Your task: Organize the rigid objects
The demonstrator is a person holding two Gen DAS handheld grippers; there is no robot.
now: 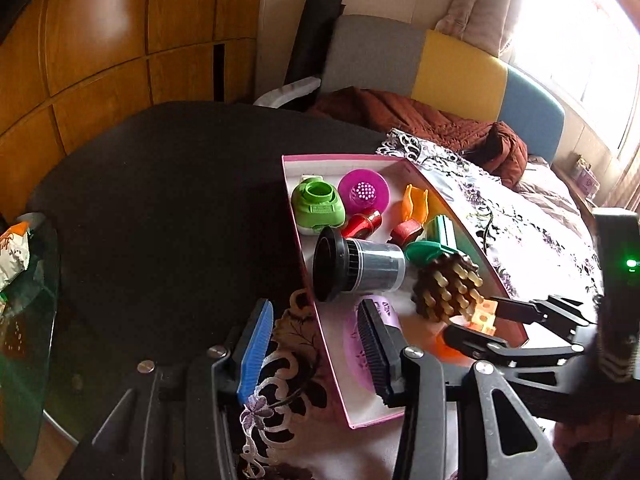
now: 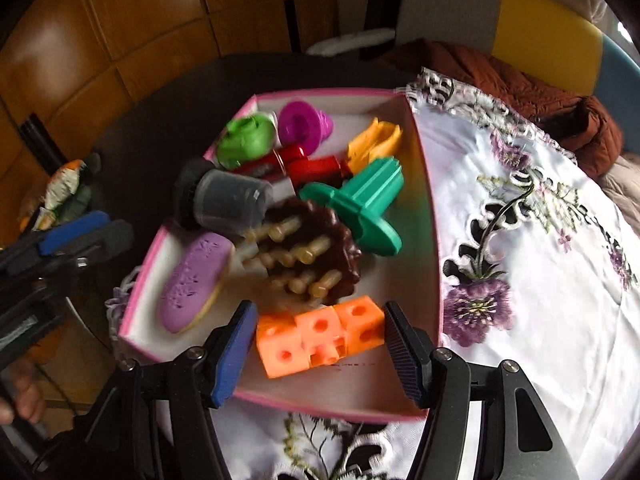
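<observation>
We are at a pink-rimmed shallow cardboard box [image 2: 428,216] with a white floor, resting on an embroidered white cloth with purple flowers [image 2: 540,280] at the edge of a dark round bench [image 1: 168,184]. Our right gripper [image 2: 320,354] hangs over the near end of the box with its fingers well apart on either side of an orange plastic block of joined holed cubes [image 2: 320,338]; neither pad seems to touch it, so we judge the block has been set down in the box, or is about to be taken up (the picture is blurred there, so we cannot settle which). The spot makes sense: it is the last bare stretch of floor at the near end. Just beyond the block lie a dark brown scalloped disc studded with tan pegs [image 2: 316,258] and, to its left, a flat lilac oval piece with a cream edge [image 2: 196,280]. A teal plastic flanged stamp [image 2: 364,204] lies near the right wall, a grey translucent cup with a black collar [image 2: 224,200] lies on its side at the left wall, and red cylinders, a green dome, a magenta funnel and an orange clip crowd the far end. Our left gripper [image 1: 320,350] is spread too, straddling the left wall of the box, one finger outside, one inside, holding nothing; we judge it is placed to steady the box.
</observation>
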